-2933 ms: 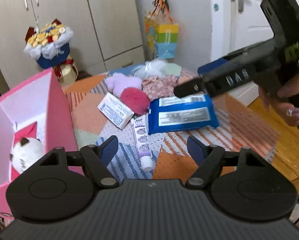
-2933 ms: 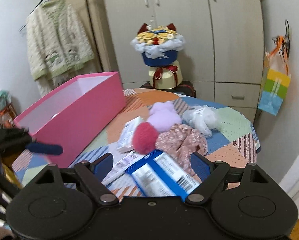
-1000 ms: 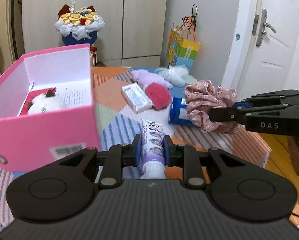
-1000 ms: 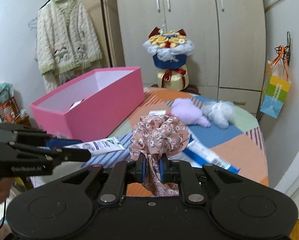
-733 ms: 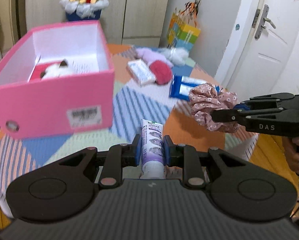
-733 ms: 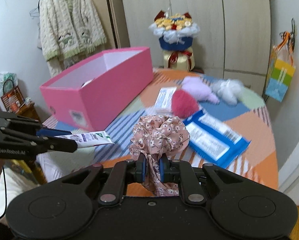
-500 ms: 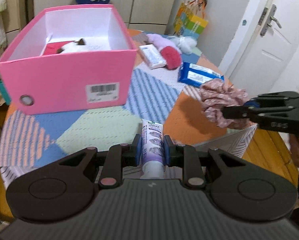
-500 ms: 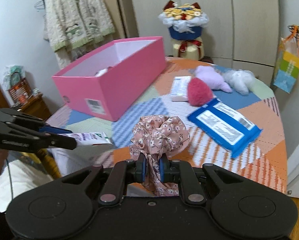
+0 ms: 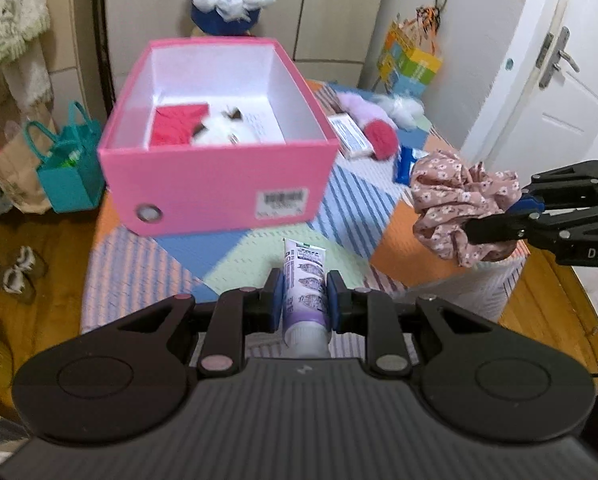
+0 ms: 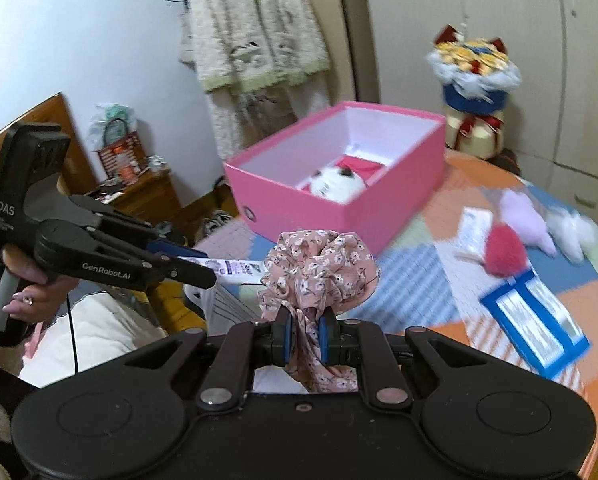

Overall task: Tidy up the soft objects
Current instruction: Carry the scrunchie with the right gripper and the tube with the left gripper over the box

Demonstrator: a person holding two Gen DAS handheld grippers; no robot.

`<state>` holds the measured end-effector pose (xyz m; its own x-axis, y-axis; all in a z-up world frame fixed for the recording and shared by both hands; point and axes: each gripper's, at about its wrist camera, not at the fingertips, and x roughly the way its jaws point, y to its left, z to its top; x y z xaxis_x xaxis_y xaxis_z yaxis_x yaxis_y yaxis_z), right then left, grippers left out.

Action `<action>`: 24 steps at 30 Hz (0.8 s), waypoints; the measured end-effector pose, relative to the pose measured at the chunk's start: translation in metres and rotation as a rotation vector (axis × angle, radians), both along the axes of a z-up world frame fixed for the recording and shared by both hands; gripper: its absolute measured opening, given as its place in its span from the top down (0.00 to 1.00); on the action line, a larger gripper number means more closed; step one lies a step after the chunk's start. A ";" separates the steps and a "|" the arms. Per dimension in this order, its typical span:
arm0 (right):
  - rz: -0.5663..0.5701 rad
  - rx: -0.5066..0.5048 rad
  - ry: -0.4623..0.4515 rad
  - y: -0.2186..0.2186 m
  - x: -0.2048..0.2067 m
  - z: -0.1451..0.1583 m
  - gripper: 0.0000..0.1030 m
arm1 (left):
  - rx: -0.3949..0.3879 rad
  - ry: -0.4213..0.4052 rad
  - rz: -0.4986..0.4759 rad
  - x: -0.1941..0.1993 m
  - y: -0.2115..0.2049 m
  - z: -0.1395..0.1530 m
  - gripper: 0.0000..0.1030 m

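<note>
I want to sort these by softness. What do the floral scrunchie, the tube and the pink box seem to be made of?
Floral scrunchie: thin matte woven fabric; it gathers in loose ruffles. Tube: probably glossy flexible plastic, with printed sides and a white cap. Pink box: likely stiff cardboard, smooth pink outside, white inside, with straight walls.

We saw box (image 9: 219,184) on bench (image 9: 259,248), plush toy (image 9: 223,134) inside. Right of box: packet (image 9: 349,142), pompom (image 9: 381,138). Left tongs (image 9: 303,304) held tube (image 9: 303,280) before box; right tongs (image 10: 303,336) held scrunchie (image 10: 319,268) right of tube.

Patchwork-covered table (image 9: 235,256): pink box (image 9: 219,184), blue wipes pack (image 10: 535,320), pink pompom (image 10: 505,254), purple plush (image 10: 525,216).
</note>
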<state>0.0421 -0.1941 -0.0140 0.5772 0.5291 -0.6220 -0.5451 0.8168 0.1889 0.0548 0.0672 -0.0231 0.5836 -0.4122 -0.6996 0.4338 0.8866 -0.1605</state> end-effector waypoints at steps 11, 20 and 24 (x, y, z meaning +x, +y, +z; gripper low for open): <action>0.053 0.058 -0.079 0.038 0.062 0.032 0.84 | -0.010 -0.145 0.025 0.051 0.011 0.045 0.79; -0.033 0.056 -0.137 0.055 0.151 0.037 0.83 | 0.011 -0.215 0.082 0.134 0.002 0.055 0.79; -0.049 -0.011 -0.123 0.066 0.196 0.029 0.83 | 0.007 -0.169 0.135 0.185 -0.004 0.043 0.79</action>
<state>0.2386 -0.1283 0.0145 0.6742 0.4924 -0.5505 -0.5233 0.8444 0.1143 0.2402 0.0633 0.0201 0.7426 -0.3175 -0.5897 0.3310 0.9394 -0.0891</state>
